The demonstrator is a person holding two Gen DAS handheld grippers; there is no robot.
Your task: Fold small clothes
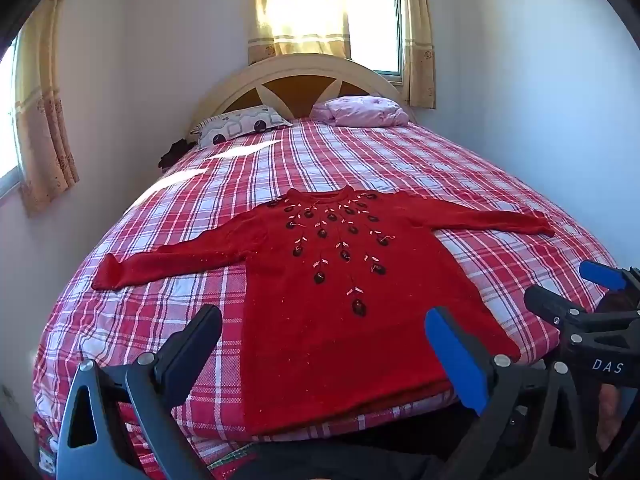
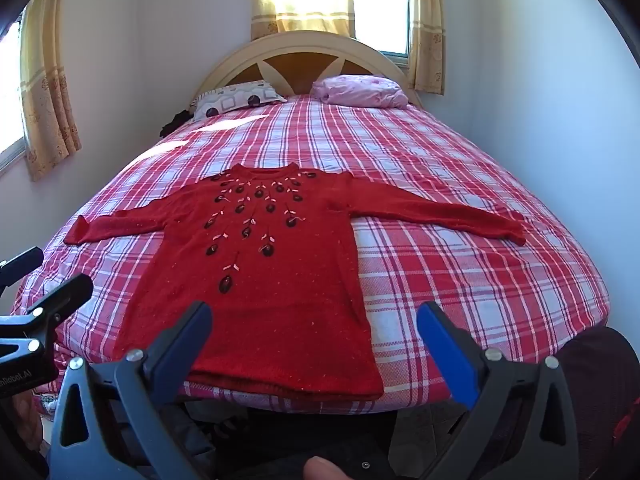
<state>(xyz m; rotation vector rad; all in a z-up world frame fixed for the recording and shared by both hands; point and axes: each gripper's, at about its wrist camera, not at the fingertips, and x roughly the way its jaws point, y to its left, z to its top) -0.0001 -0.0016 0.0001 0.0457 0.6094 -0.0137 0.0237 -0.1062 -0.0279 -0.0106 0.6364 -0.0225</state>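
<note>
A small red knitted sweater (image 1: 340, 292) with dark embroidered flowers lies flat, front up, on the plaid bed (image 1: 400, 160), both sleeves spread wide and its hem at the near edge. My left gripper (image 1: 324, 320) hovers open above the hem, nothing between its fingers. In the right wrist view the same sweater (image 2: 260, 280) lies left of centre, and my right gripper (image 2: 314, 316) stands open over its lower right part, holding nothing. The right gripper (image 1: 568, 292) also shows at the right edge of the left wrist view, and the left gripper (image 2: 40, 276) at the left edge of the right wrist view.
A patterned pillow (image 1: 240, 124) and a pink pillow (image 1: 364, 110) lie by the arched headboard (image 1: 296, 76). White walls close in on both sides, with curtained windows (image 1: 340, 12) behind and to the left. A dark item (image 1: 174, 154) lies at the bed's far left edge.
</note>
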